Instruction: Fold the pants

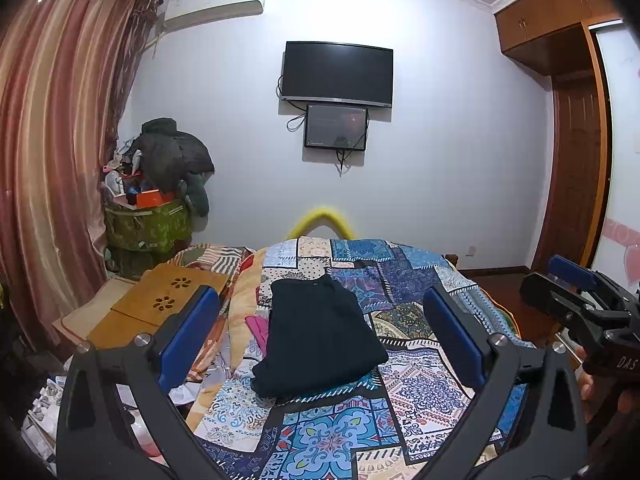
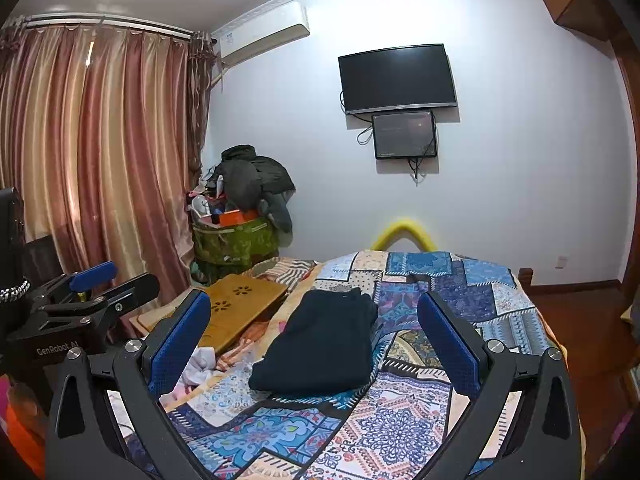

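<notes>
Both grippers (image 1: pixel 320 332) (image 2: pixel 316 340) hover open above folded pants (image 1: pixel 318 340).

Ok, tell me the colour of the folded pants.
Black or very dark navy pants, clearest in the right wrist view.

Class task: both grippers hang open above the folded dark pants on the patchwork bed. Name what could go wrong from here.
1. The folded dark pants lie on a soft, rumpled patchwork quilt; pressing or regrasping could loosen the fold.
2. The pink cloth beside the pants may get pinched along with them.
3. The left gripper and right gripper are close together; they could collide.
</notes>
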`<action>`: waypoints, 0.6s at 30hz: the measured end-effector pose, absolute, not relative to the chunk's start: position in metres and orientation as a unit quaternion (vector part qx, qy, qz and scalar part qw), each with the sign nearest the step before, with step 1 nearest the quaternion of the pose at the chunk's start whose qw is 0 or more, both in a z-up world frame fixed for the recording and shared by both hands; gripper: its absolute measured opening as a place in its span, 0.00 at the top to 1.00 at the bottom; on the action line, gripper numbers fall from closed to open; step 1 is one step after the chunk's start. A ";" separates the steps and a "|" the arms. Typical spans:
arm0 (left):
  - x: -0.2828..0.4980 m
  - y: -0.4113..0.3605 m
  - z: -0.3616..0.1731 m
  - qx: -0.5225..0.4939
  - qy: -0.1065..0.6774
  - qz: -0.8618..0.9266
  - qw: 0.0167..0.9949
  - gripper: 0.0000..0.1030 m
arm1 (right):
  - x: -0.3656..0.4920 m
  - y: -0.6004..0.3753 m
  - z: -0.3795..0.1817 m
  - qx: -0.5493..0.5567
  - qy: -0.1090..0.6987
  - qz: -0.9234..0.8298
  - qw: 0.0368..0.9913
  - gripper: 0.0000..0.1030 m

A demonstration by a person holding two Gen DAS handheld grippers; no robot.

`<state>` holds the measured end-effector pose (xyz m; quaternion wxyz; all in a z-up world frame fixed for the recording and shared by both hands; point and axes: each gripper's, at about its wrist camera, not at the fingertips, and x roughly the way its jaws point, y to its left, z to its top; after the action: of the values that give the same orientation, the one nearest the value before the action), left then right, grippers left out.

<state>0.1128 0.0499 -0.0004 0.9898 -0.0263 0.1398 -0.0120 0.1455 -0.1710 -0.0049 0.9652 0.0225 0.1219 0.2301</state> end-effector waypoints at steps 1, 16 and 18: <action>0.113 0.050 0.000 -0.026 0.140 -0.012 0.990 0.00 | 0.146 -0.172 -0.004 0.023 0.121 0.230 0.965 0.00; 0.107 0.053 -0.001 -0.015 0.132 -0.021 0.991 0.00 | 0.143 -0.174 0.000 0.022 0.115 0.229 0.966 0.00; 0.106 0.053 0.000 -0.014 0.131 -0.022 0.991 0.00 | 0.144 -0.174 0.001 0.022 0.114 0.228 0.967 0.00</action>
<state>0.1060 0.0528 0.0003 0.9910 -0.0144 0.1311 -0.0221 0.1440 -0.1742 0.0007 0.9667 0.0223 0.1142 0.2280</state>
